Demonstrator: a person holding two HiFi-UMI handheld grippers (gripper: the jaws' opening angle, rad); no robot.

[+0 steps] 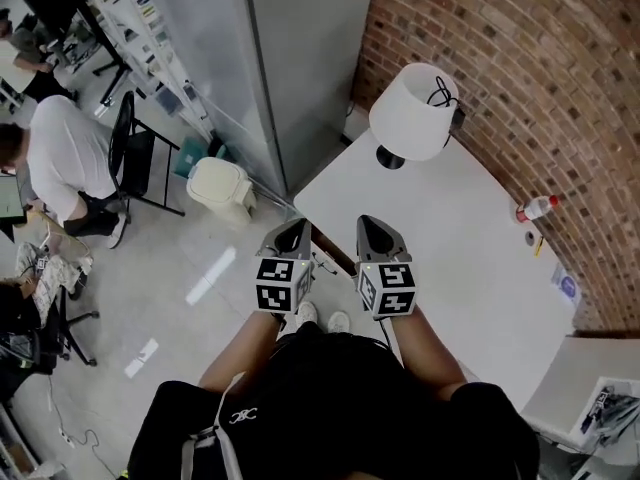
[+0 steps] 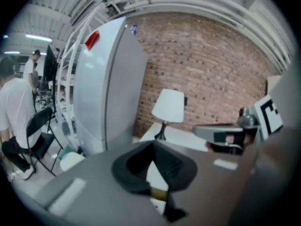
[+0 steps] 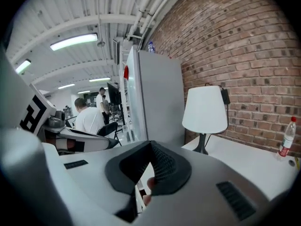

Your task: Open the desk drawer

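Observation:
The white desk [image 1: 450, 238] stands against a brick wall, with a white lamp [image 1: 412, 113] at its far corner. No drawer front shows; only the desk's dark near edge [image 1: 335, 258] is visible under the grippers. My left gripper [image 1: 292, 233] and right gripper [image 1: 375, 230] are held side by side above that edge, pointing toward the lamp. Both are shut with nothing between the jaws. In the left gripper view the left gripper [image 2: 154, 147] has its pads together and faces the lamp [image 2: 169, 106]. The right gripper [image 3: 150, 147] looks the same in its own view.
A tall grey cabinet [image 1: 300, 68] stands left of the desk, with a white bin [image 1: 222, 190] at its foot. A person in white [image 1: 60, 158] sits by a black chair [image 1: 135, 158]. A bottle [image 1: 536, 208] and a yellow pen [image 1: 539, 245] lie near the wall.

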